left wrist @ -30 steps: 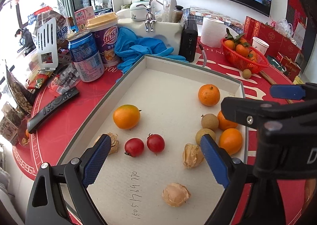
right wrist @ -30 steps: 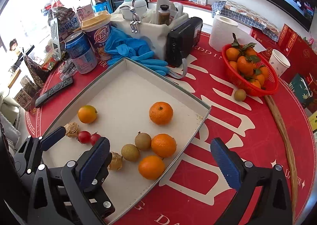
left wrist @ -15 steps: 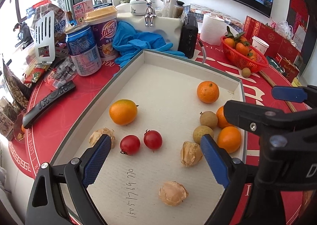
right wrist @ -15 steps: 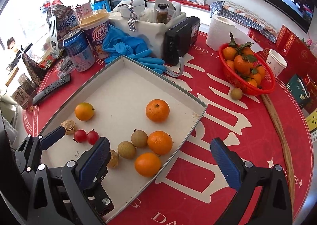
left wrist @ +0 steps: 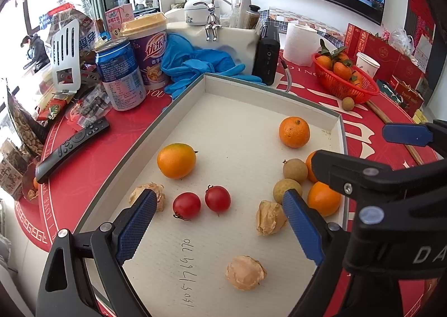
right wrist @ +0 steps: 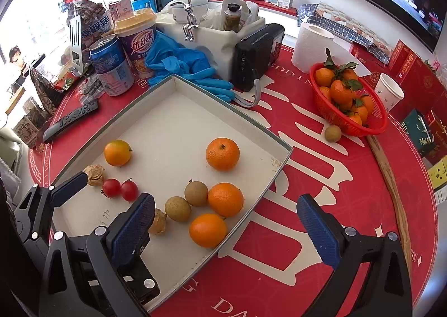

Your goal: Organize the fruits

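A shallow white tray [left wrist: 265, 97] [right wrist: 237, 116] on the red table holds loose fruit. Two cherry tomatoes [left wrist: 202, 202] [right wrist: 120, 189] lie just ahead of my left gripper [left wrist: 218, 194], which hovers open and empty over the tray's near end. Around it are three husked physalis [left wrist: 269, 217], two longans [left wrist: 294, 170] [right wrist: 185, 201] and an orange [left wrist: 176, 160]. Three more oranges [right wrist: 223, 199] cluster at the tray's right side, under my right gripper [right wrist: 223, 201], which is also open and holds nothing. A red basket [right wrist: 374, 124] of tangerines stands at the far right.
A stray longan [right wrist: 333, 133] lies on the table beside the basket. Behind the tray are blue gloves [left wrist: 195, 65], a blue can [left wrist: 120, 76], a lidded cup [left wrist: 149, 49], a black radio [right wrist: 255, 55] and a paper roll [right wrist: 311, 47]. A remote [left wrist: 72, 143] lies left, a wooden stick [right wrist: 391, 183] right.
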The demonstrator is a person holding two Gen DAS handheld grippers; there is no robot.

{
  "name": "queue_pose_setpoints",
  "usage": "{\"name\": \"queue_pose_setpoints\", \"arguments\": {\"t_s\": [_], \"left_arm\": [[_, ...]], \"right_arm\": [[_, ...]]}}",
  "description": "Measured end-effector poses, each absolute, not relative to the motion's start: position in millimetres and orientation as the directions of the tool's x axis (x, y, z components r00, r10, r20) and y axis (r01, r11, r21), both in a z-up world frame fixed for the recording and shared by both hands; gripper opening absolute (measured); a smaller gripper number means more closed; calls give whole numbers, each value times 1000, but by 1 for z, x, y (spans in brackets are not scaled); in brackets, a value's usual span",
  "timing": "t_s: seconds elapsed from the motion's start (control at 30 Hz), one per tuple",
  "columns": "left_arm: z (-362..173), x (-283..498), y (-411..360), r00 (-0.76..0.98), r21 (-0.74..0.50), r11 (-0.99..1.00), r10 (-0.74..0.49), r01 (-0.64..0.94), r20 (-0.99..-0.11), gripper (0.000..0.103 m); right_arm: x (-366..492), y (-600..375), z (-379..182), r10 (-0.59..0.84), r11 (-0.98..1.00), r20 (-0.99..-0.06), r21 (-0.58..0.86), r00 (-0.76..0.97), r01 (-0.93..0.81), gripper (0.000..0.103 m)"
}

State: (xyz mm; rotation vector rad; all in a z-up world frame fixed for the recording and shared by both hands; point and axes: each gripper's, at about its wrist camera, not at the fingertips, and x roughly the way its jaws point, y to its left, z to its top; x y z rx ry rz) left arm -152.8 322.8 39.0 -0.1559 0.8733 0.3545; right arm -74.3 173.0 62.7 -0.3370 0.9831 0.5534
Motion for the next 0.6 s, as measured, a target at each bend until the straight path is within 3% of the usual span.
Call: {"name": "queue_pose_setpoints", "arguments": {"t_s": [0.6], "left_arm": [[39,-153,324,588,7,928,242,-373,-772,93]], "right_arm": [[-74,173,63,286,814,-854,-23,435,-580,102]]}}
